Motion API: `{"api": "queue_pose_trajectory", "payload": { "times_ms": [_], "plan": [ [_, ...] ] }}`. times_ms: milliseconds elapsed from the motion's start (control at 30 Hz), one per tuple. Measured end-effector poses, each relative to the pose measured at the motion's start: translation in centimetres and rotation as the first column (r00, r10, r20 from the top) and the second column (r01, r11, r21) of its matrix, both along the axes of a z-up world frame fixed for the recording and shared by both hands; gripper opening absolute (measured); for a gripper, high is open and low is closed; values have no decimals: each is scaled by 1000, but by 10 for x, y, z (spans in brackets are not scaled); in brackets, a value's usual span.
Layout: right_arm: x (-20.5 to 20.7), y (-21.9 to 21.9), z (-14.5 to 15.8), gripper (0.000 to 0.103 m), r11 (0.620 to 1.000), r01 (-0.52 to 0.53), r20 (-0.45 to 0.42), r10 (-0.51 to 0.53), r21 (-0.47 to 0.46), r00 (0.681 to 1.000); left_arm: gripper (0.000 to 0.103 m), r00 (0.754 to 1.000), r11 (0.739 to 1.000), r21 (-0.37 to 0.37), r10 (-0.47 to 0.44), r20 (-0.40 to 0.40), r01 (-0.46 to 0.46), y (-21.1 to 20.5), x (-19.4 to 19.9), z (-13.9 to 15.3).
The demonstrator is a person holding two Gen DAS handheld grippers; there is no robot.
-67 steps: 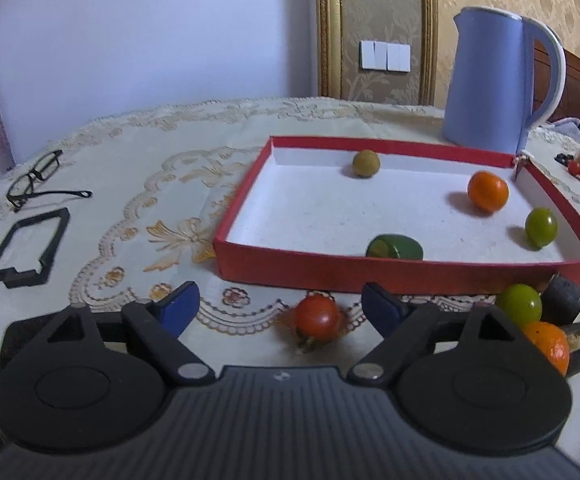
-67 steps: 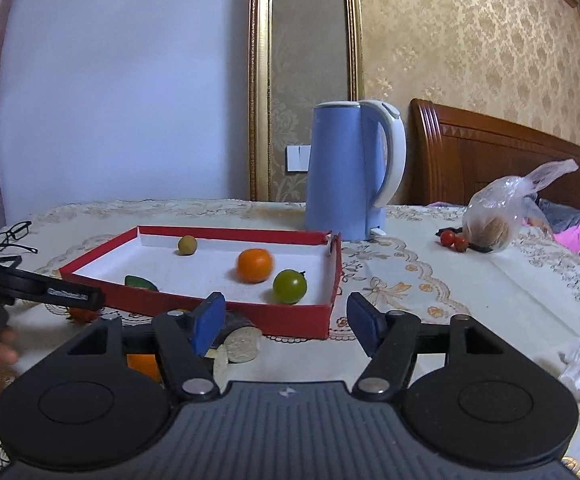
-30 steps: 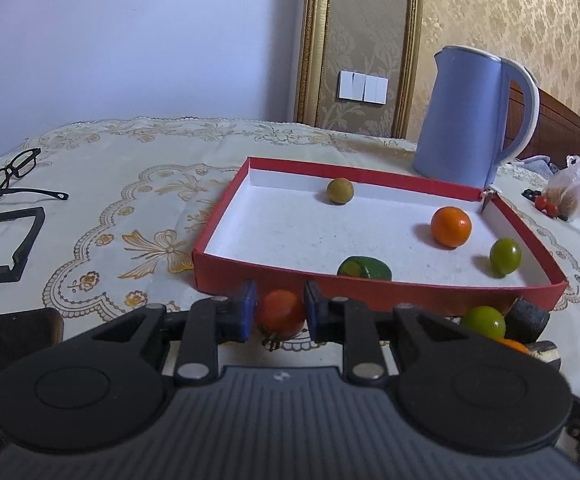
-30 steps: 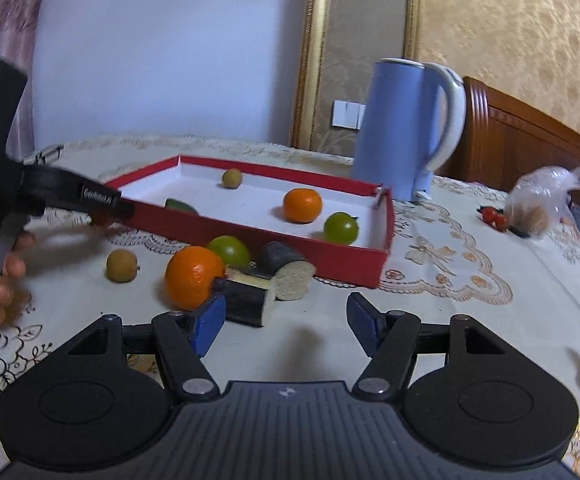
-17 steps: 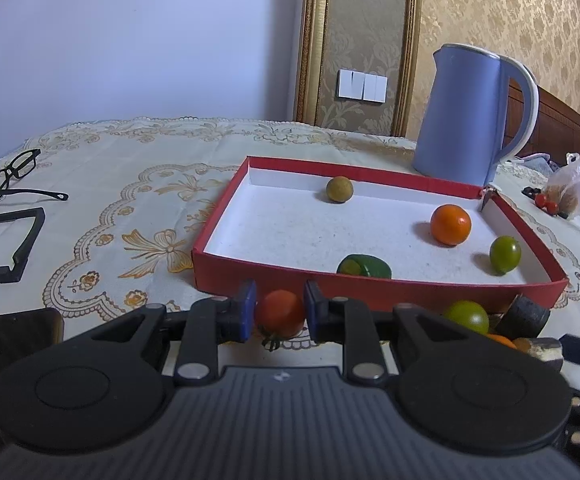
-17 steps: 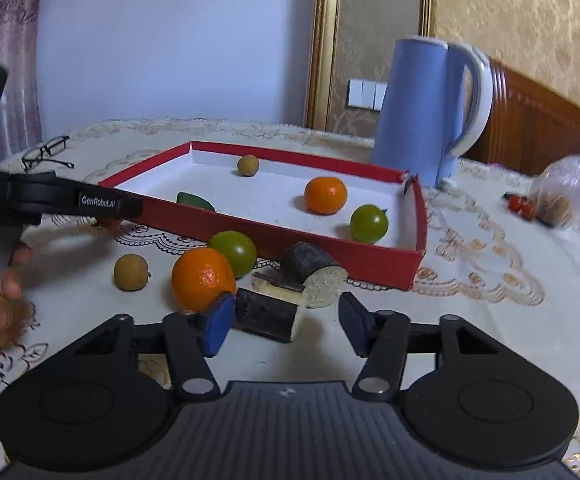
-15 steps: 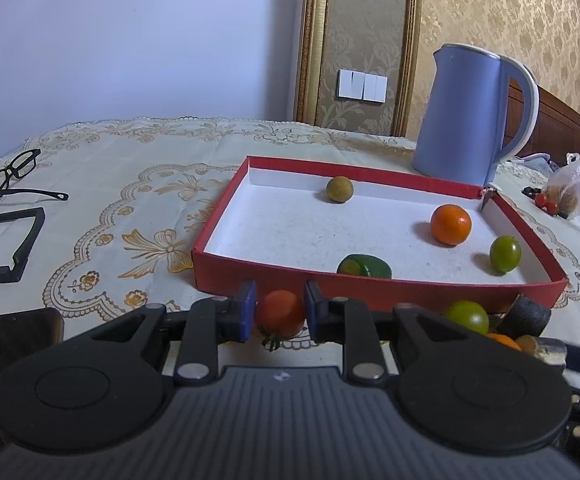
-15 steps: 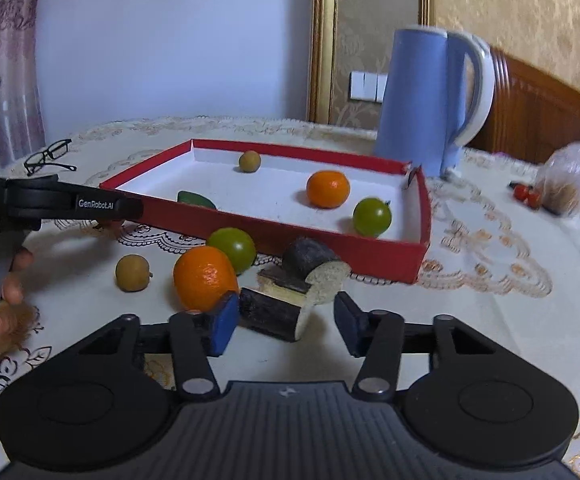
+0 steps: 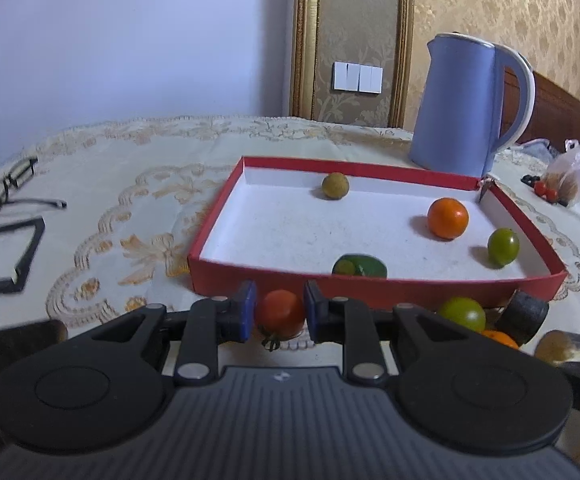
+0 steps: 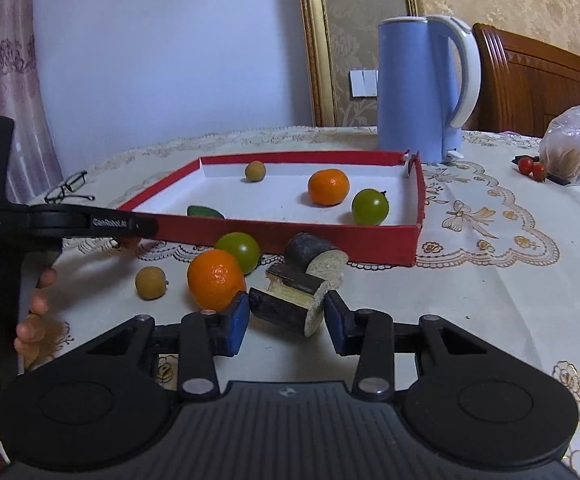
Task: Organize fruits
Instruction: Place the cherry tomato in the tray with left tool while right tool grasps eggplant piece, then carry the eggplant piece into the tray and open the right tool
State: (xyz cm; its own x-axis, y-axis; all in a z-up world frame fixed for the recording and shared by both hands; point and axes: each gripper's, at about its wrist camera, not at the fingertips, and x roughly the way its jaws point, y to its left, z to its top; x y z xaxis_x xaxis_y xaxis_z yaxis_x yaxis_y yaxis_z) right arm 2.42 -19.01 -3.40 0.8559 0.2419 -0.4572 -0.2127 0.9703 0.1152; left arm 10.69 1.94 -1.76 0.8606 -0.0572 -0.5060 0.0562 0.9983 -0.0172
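Note:
My left gripper (image 9: 277, 312) is shut on a red tomato (image 9: 281, 314) just in front of the red tray (image 9: 370, 290). The tray holds a small brown fruit (image 9: 334, 186), an orange (image 9: 448, 218), a green tomato (image 9: 502, 246) and a green piece (image 9: 360, 266). My right gripper (image 10: 285, 322) is open, its blue pads close on either side of a dark cut eggplant piece (image 10: 287, 299) lying on the table. An orange (image 10: 215, 279), a green tomato (image 10: 238, 251), a second eggplant piece (image 10: 317, 257) and a small brown fruit (image 10: 151, 282) lie in front of the tray (image 10: 290, 236).
A blue kettle (image 9: 472, 106) stands behind the tray. Glasses (image 9: 7, 190) and a black frame (image 9: 5, 254) lie at the left. A plastic bag (image 10: 572, 146) with small red fruits (image 10: 532, 168) beside it sits at the right. A wooden headboard (image 10: 538, 80) is behind.
My left gripper closed on the red tomato and has held it still since. My right gripper moved down and forward to the eggplant piece and its jaws narrowed around it.

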Motion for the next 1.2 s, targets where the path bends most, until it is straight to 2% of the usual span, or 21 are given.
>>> {"api": "queue_pose_trajectory", "payload": {
  "times_ms": [167,300,567,700,800,867,933,1000,1167,1200],
  "plan": [
    [-8,-9,5,40,1000,2,27,-3,20,1000,23,1000,998,63,-21,17,20,-16,12,20],
    [-13,-16,9,40,999,4,38,-6,43,999,23,1000,993,116,-24,6,23,-30,36,28],
    [-15,-22,11,40,998,8,52,-11,62,999,23,999,979,203,-20,-50,30,-54,88,24],
    [-15,-25,11,40,998,7,56,-11,68,998,23,997,979,200,-12,-78,28,-59,108,19],
    [-15,-28,12,40,998,12,59,-16,65,998,24,997,974,227,-2,-80,20,-64,118,17],
    [-15,-28,12,40,998,14,61,-18,68,998,31,997,971,237,5,-78,14,-65,121,17],
    [-15,-29,12,40,997,14,63,-19,70,998,59,998,971,238,14,-61,1,-65,119,18],
    [-14,-28,12,40,997,13,66,-17,70,998,64,999,973,231,5,-41,5,-63,113,19],
    [-7,-24,16,40,998,3,72,-8,64,997,67,999,980,198,4,-41,4,-50,95,22],
    [-4,-23,18,40,998,3,75,-8,64,997,73,999,983,181,10,-41,-2,-46,90,23]
  ]
}}
